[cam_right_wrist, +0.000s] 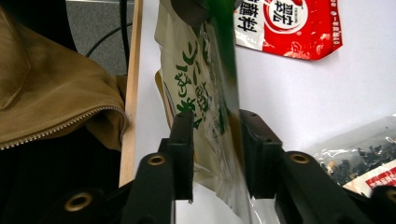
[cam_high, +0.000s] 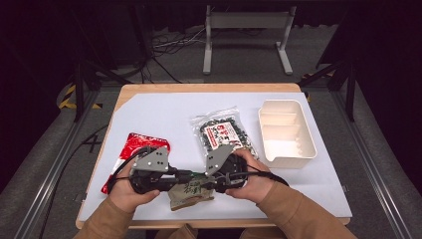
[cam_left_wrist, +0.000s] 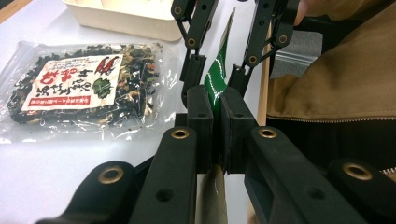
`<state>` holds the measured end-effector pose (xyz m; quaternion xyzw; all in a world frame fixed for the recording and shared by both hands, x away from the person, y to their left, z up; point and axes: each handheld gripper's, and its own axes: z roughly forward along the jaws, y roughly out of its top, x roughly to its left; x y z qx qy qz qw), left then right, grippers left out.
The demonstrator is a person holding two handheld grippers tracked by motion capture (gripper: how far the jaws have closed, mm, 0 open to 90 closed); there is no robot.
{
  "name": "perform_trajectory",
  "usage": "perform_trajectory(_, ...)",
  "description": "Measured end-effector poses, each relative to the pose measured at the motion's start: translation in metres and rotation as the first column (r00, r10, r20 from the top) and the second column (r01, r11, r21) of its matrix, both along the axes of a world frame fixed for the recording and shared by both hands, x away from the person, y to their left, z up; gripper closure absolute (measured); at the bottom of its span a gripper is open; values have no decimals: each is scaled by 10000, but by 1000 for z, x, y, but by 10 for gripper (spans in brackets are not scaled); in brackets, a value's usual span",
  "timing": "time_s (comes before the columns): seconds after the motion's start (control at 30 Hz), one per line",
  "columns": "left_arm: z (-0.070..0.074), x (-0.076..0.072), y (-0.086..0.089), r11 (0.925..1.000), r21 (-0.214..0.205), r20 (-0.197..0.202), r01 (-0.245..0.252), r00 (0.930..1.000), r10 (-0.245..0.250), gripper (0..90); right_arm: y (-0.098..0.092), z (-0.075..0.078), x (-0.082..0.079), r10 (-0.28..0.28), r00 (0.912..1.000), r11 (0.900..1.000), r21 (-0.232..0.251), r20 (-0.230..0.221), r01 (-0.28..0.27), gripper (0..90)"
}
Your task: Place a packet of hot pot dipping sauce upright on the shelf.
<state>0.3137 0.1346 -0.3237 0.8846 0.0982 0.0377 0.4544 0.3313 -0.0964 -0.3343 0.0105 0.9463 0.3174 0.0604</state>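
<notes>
A tan packet point(cam_high: 190, 193) with green print and a green top edge point(cam_left_wrist: 217, 86) stands on edge between my two grippers, near the table's front edge. My left gripper point(cam_left_wrist: 215, 108) is shut on the packet, its pads pinching the green edge. My right gripper point(cam_right_wrist: 215, 135) faces it from the other side. The right gripper's jaws stand either side of the packet point(cam_right_wrist: 198, 88), with a gap showing beside the film, so they are open around it. In the high view the left gripper point(cam_high: 188, 175) and the right gripper point(cam_high: 203, 179) meet nose to nose over the packet.
A red packet point(cam_high: 133, 148) lies at the left under my left hand. A clear bag of dark dried bits point(cam_high: 224, 132) lies mid-table. A cream divided tray point(cam_high: 307, 133) sits at the right. The person's tan sleeves come in at the table's front edge point(cam_high: 214, 223).
</notes>
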Motion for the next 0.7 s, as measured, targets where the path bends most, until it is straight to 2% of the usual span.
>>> perform_trajectory(0.23, -1, 0, 0, 10000, -40, -59, 46, 10000, -47, 840, 2, 1, -1, 188, 9997, 9997, -171, -135, -190, 864)
perform_trajectory(0.53, -2, 2, 1, 9998, -176, -97, 21, 10000, -22, 829, 1, 2, -2, 124, 9999, 9999, -76, -29, -124, 888)
perform_trajectory(0.7, -1, 1, 1, 9998, -179, 8, -69, 10000, 69, 808, 1, 3, -3, 119, 9999, 9999, -70, 37, -118, 892)
